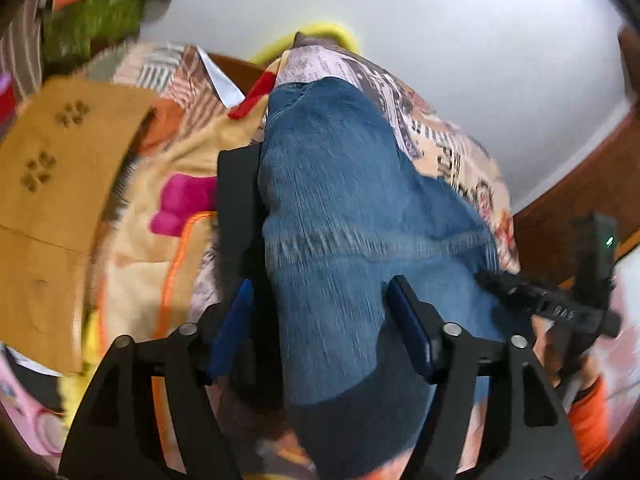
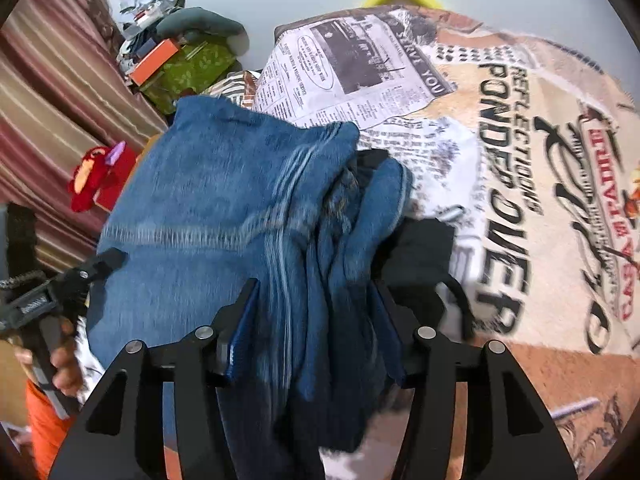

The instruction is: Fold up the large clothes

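A pair of blue jeans point(image 1: 340, 200) lies bunched on a printed blanket point(image 1: 452, 148) on the bed. My left gripper point(image 1: 320, 320) has its blue pads on either side of the denim and grips it. The right gripper point(image 1: 560, 304) shows at the right of the left wrist view, at the jeans' edge. In the right wrist view the jeans point(image 2: 224, 200) are folded in thick layers, and my right gripper point(image 2: 316, 320) is shut on the bunched fabric. The left gripper point(image 2: 60, 284) shows at the left of the right wrist view, touching the jeans.
A wooden board point(image 1: 60, 168) lies left of the blanket. A pile of clothes and boxes point(image 2: 180, 60) sits at the far left by a striped curtain point(image 2: 52, 80). A red toy point(image 2: 100, 176) is near it. A white wall point(image 1: 440, 32) is behind the bed.
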Motion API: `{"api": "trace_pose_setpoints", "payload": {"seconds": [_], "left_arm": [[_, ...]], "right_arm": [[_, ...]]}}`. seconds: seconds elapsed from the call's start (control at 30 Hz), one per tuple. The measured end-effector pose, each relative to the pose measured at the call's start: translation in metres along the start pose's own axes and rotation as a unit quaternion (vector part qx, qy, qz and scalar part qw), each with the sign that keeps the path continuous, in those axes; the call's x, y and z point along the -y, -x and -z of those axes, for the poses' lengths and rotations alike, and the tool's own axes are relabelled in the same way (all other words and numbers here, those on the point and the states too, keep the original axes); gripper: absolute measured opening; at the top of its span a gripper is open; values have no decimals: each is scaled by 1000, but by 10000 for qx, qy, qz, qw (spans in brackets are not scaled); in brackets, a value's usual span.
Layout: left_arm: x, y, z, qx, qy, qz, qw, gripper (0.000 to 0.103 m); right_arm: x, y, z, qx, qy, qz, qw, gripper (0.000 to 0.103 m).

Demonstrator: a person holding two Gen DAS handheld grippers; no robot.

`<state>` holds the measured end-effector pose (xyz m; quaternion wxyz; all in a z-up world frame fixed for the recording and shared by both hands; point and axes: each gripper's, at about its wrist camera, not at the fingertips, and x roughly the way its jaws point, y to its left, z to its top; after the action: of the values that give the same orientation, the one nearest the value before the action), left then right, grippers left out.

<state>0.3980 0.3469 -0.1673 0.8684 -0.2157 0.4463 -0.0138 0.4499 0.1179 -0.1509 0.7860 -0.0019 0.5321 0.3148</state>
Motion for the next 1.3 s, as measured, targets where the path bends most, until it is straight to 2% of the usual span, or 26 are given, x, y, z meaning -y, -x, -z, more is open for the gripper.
{"api": "trace_pose_setpoints", "payload": {"seconds": [0.03,0.13,0.27,0.4,0.47,0.57,0.7,0.83,0.9,1.0,1.23,1.3], "left_arm": [[4,4,7,-24,-107,-100,9999,71],[8,15,27,-49,-241,-297,9993,71],[12,35,50,-31,-52,-312,9995,72],[25,58,70,-71,10,-468,9989,71],[37,78,78,54,-75,-542,9985,71],[61,116,87,409,-301,-587,9970,71],[104,178,99,1146,-781,-689,9879,71],[149,246,121,1999,-1263,-640,9695,71],[170,277,136,2463,-1494,-668,9553,71],[197,319,166,3208,-1743,-702,9283,71],[222,360,219,4253,-1729,-704,8856,71],[224,362,230,4476,-1683,-827,8744,71]], "right_arm": [[-1,9,9,52,81,134,9999,55],[1,28,24,84,61,187,9998,56],[-4,49,37,90,-10,240,9997,58],[-17,79,56,246,275,479,9982,58],[-29,103,65,487,450,455,9968,58],[-45,137,79,890,439,134,9950,58],[-69,181,95,1451,399,-173,9885,58],[-100,234,109,2211,694,-310,9723,58],[-110,254,115,2528,802,-391,9634,58],[-131,290,133,3143,1045,-368,9428,58],[-163,335,185,4225,1411,-232,8950,60],[-169,340,199,4401,1421,-223,8863,68]]}}
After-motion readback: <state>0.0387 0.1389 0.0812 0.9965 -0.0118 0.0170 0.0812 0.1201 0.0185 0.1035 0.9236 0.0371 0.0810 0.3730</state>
